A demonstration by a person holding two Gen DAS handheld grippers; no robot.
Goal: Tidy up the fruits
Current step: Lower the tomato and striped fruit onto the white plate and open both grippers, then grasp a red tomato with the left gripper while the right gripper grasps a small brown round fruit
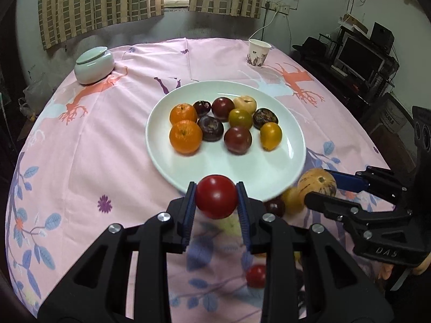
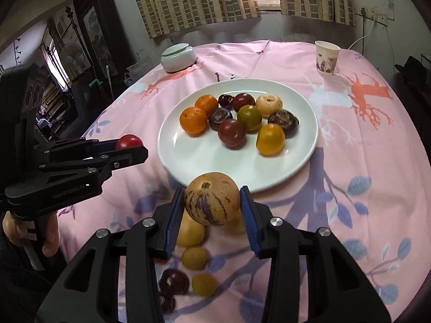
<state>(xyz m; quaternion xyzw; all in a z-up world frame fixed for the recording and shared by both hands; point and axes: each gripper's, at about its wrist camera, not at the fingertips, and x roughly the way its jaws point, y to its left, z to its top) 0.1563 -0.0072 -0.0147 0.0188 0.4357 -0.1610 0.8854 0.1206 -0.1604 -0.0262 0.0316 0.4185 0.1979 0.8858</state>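
My left gripper [image 1: 216, 200] is closed around a red tomato [image 1: 216, 200], smooth, probably soft, so I press gently at its middle. My right gripper [image 2: 212, 203] clamps a striped melon [image 2: 212, 198], firmer and heavier. Both hang before the plate [image 1: 167, 158]. Loose fruits below are partly hidden.

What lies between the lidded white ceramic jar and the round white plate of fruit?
Only bare pink printed tablecloth separates the jar from the plate, shown in both wrist views.
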